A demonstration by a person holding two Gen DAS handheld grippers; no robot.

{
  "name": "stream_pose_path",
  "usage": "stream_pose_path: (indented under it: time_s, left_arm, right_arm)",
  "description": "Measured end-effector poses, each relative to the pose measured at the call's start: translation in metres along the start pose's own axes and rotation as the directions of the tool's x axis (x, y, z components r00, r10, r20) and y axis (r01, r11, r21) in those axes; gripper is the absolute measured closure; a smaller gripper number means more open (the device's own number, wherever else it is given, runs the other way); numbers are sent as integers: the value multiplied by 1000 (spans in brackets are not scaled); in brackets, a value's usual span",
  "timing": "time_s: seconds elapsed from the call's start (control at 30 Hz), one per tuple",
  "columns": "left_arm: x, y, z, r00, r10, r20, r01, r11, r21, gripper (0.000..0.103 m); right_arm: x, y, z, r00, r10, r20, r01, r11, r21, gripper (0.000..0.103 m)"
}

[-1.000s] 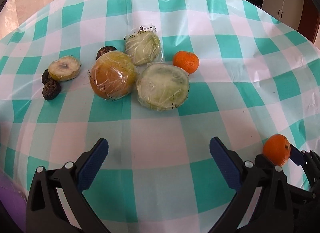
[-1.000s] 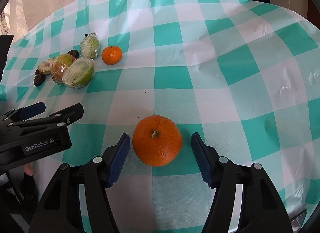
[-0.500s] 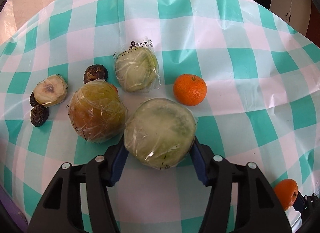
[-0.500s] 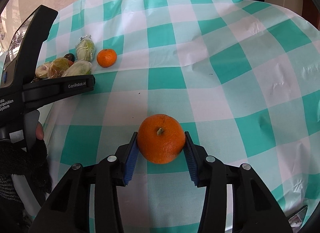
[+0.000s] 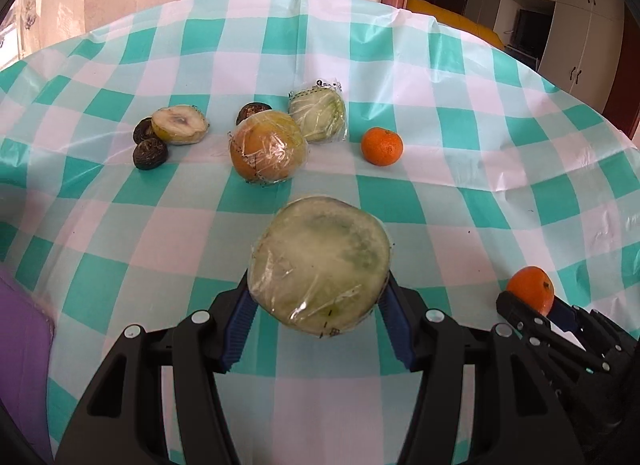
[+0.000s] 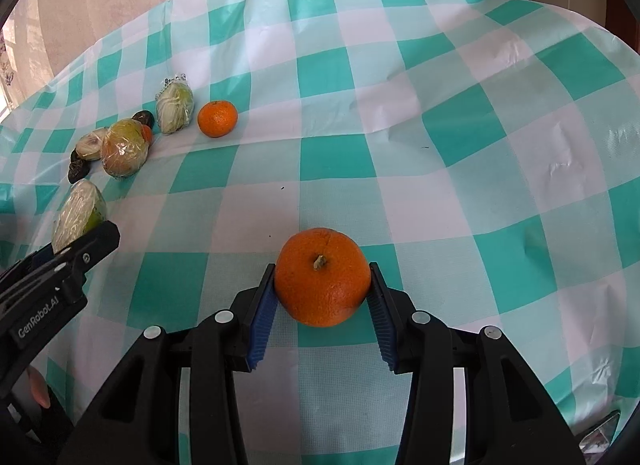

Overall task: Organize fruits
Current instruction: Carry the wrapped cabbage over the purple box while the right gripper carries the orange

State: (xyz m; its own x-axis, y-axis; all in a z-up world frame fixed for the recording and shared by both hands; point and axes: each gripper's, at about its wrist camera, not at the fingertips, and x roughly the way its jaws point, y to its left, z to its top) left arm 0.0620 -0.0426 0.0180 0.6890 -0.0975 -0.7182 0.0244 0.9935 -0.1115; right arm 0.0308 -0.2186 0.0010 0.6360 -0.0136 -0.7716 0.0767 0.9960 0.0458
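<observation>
Dark dried fruits (image 5: 150, 154): upper left of the left wrist view, beside a cut pale fruit slice (image 5: 179, 125) on the desk (image 5: 480, 169).
Wrapped orange-green fruit (image 5: 267, 151): centre top, with a wrapped cabbage wedge (image 5: 319, 115) just behind and a small mandarin (image 5: 381, 146) to its right.
Left gripper (image 5: 318, 311): jaws clamped on a wrapped green melon half (image 5: 319, 265), seemingly lifted clear to be regrouped.
Right gripper (image 6: 322, 297): jaws closed on an orange (image 6: 322, 276), lower centre of its view, probably bound for the mandarin.
</observation>
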Motion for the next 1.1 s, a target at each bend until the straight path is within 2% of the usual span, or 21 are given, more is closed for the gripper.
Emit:
stream_pose_path:
  time_s: [0.17,0.3,0.53,0.87,1.0,1.1]
  left_arm:
    - [-46,23,-40,999,20,31,-20,1000,-11,45]
    - [-67,44,-60,999,2,41,0,999,-51,45]
    - [-101,59,-92,998,-2,58,4,1000,-20,45]
    - [-132,62,-119,997,10,83,-12,999,30,45]
    - [-158,62,-119,990,16,141,-23,999,47,45]
    - [-185,64,-115,978,38,207,-52,997,62,45]
  right_arm:
    - [-3,-1,-2,999,31,8,-31,999,9,60]
    - [-15,6,-15,998,52,22,-52,999,8,60]
    - [-45,23,-48,991,129,28,-129,992,4,59]
    - [-76,59,-84,986,166,27,-162,982,-100,59]
    - [-88,69,-93,978,206,33,-202,973,-109,59]
    - [-99,82,-97,972,228,49,-219,966,-136,59]
